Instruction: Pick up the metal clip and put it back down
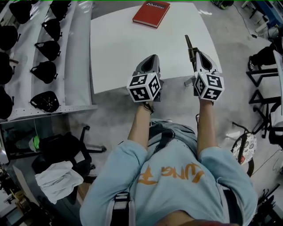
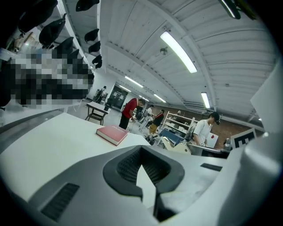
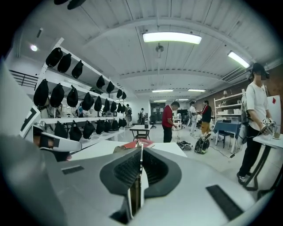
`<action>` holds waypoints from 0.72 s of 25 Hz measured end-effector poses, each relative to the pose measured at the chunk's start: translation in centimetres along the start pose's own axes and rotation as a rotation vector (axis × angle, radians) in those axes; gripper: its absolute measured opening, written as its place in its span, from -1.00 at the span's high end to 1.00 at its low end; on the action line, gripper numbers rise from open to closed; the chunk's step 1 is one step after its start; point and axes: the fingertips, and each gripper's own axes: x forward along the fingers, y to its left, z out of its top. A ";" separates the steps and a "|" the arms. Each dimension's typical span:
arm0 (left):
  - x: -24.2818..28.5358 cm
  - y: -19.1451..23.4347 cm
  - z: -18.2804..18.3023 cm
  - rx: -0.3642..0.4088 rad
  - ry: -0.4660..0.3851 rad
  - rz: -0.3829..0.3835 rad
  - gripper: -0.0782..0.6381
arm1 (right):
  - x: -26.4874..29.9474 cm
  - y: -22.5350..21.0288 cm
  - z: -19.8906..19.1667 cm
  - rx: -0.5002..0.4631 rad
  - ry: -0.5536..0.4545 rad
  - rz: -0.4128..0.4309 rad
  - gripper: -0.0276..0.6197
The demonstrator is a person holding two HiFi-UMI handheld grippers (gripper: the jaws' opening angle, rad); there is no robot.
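Right gripper (image 1: 196,54): we see its jaws pressed together on the thin dark metal clip (image 1: 189,46), at right of centre in the head view.
Metal clip: it stands edge-on between the pads and juts past the tips toward the top of the frame, over the right part of the white table (image 1: 115,48). We cannot tell whether it touches the tabletop.
Left gripper (image 1: 153,57): its jaws meet at the tips with nothing between them. In its own view we see only a white sliver of table behind the ribbed pads.
Placement of the grippers: both sit side by side at the table's near edge, in the middle of the frame and apart from each other.
Red hardcover book (image 1: 151,13): it lies flat at the far end of the table, at top centre, well apart from both grippers.
Black bags (image 1: 44,70): we see them in rows on the white shelving (image 1: 75,53) along the left edge.
Black office chair (image 1: 66,150): it stands at lower left, with a white cloth (image 1: 57,178) draped on it.
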 end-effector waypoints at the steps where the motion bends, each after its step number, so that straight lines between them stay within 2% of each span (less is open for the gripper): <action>1: 0.1 1.3 0.3 -0.009 0.002 0.017 0.76 | 1.0 0.8 -0.2 0.002 0.010 0.013 0.82; 11: 0.1 13.2 3.1 -0.073 -0.017 0.184 0.76 | 11.4 8.8 0.1 -0.004 0.065 0.151 0.82; 18: -0.6 21.0 5.8 -0.137 -0.084 0.289 0.76 | 17.9 15.3 1.9 -0.067 0.069 0.279 0.82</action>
